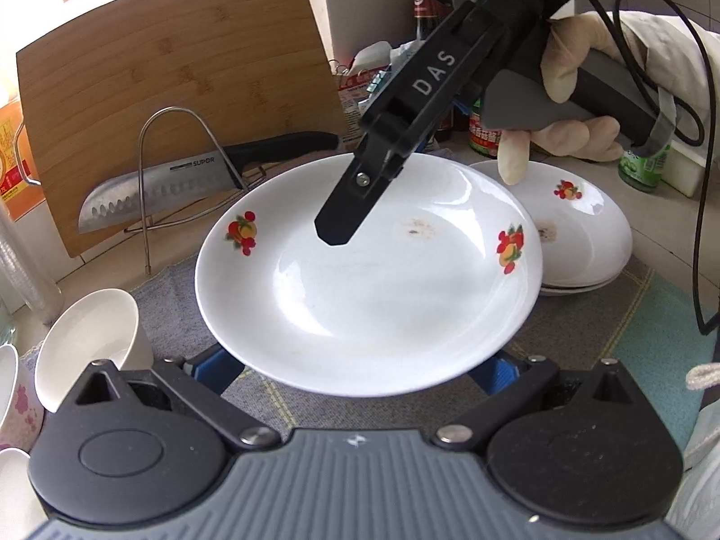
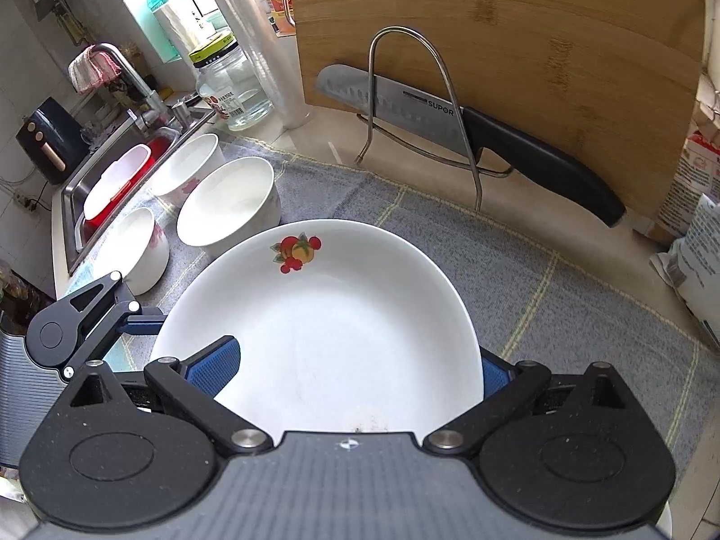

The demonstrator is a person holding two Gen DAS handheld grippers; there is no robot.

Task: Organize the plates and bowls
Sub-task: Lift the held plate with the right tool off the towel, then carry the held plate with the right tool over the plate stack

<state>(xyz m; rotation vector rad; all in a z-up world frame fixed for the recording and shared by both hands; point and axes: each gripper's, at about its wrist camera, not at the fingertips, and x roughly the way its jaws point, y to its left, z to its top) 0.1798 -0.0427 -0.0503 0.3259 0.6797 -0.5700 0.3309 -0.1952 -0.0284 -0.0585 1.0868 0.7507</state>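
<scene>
White plate [image 1: 369, 297] sits clamped between both tools: left tool [image 1: 355, 371], right tool [image 2: 355, 366].

The knife [image 2: 450, 121] blade reads "SUPOR"; the right gripper [image 1: 335, 229] body is marked "DAS".

So the main white plate [image 1: 369, 279] is a shallow one with little red and orange fruit prints on the rim and a faint brownish smudge near the middle. It's up off the grey cloth, roughly level, tipped a bit. Just behind it to the right there's a stack of matching plates [image 1: 580, 234], same fruit print, the top one with a dark speck in the centre. Off to the left are white bowls [image 2: 227, 204], a few with pink flowers on the sides, sitting upright close together near the sink.
</scene>
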